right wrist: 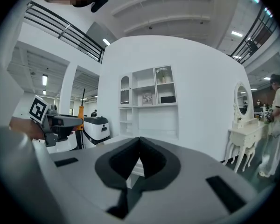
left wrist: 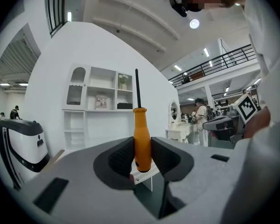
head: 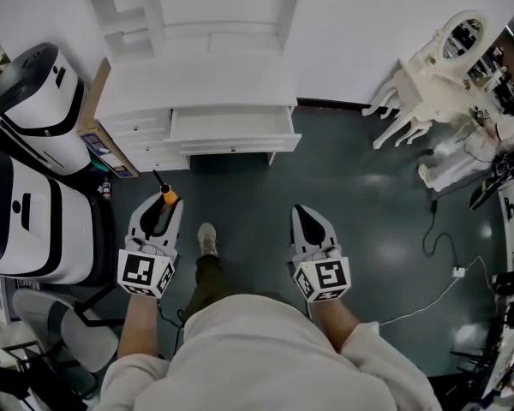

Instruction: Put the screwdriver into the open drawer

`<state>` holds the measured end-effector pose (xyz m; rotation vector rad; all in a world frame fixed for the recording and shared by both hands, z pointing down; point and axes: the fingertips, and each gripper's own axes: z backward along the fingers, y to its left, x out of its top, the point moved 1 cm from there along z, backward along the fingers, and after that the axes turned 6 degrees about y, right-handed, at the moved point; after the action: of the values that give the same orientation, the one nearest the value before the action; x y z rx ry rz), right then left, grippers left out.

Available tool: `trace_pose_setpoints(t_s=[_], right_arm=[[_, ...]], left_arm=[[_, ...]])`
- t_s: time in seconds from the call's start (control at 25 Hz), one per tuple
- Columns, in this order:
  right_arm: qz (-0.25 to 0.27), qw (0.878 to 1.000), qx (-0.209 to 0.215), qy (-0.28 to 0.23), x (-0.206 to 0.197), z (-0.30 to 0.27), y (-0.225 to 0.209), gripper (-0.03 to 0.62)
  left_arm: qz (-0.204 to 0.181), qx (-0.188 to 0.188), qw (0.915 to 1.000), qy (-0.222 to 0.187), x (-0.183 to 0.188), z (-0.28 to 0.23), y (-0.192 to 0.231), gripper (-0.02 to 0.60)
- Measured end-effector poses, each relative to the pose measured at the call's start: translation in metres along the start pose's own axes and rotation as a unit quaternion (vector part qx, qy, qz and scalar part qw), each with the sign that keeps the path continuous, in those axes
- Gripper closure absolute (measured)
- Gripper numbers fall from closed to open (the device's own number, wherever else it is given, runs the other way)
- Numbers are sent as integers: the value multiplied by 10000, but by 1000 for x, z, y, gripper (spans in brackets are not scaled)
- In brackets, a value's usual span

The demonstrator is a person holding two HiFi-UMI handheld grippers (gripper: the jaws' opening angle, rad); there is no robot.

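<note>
Where the person stands: on the dark floor (head: 360, 204), one shoe (head: 207, 240) forward, well short of the furniture, a gripper in each hand pointing ahead.
Left gripper (head: 163, 209): jaws closed on the screwdriver (head: 167, 197); in the left gripper view the pads (left wrist: 123, 157) press on both sides of the orange handle.
Screwdriver (left wrist: 142, 139): upright across the jaws, gripped at the lower part of the handle, with the black shaft rising clear above. It is not yet over the drawer.
Right gripper (head: 307, 219): jaws brought together with nothing between them, as the right gripper view shows (right wrist: 140, 160). It is carried level with the left and well apart from it.
Open drawer (head: 231, 127): pulled out from under the top of the white desk (head: 197, 80), straight ahead; looks bare inside.
Beside the route: white-and-black machines (head: 34, 118) and a cardboard box (head: 98, 135) close on the left; a cable (head: 437, 247) trails on the floor to the right.
Far side: shelf unit (head: 197, 7) above the desk; white vanity with an oval mirror (head: 437, 67) off to the right.
Risk, grip: the hold is low on a smooth handle, so I judge the long shaft could swing or slide in the pads if jolted.
Risk, entry: an upright tool going into a shallow drawer could catch its tip on the desk top's edge or knock the drawer front. It likely needs tipping flat first.
Risk, release: letting go high would probably make it bounce or roll out.
</note>
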<state>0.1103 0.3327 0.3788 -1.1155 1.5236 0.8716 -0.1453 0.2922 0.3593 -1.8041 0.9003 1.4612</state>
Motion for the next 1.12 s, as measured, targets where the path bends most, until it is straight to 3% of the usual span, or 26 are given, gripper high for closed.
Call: trace_pose_setpoints(t_s=[0.6,1.12], right_arm=[[-44,9995,-219,237,18,-132,-21,591],[-21,9976,-652,227,63,-255,-41,591]], left_arm=[[53,-226,9996,147,-5,-110,97,468],[-111,-678,9974,222,3,-212,186,469]])
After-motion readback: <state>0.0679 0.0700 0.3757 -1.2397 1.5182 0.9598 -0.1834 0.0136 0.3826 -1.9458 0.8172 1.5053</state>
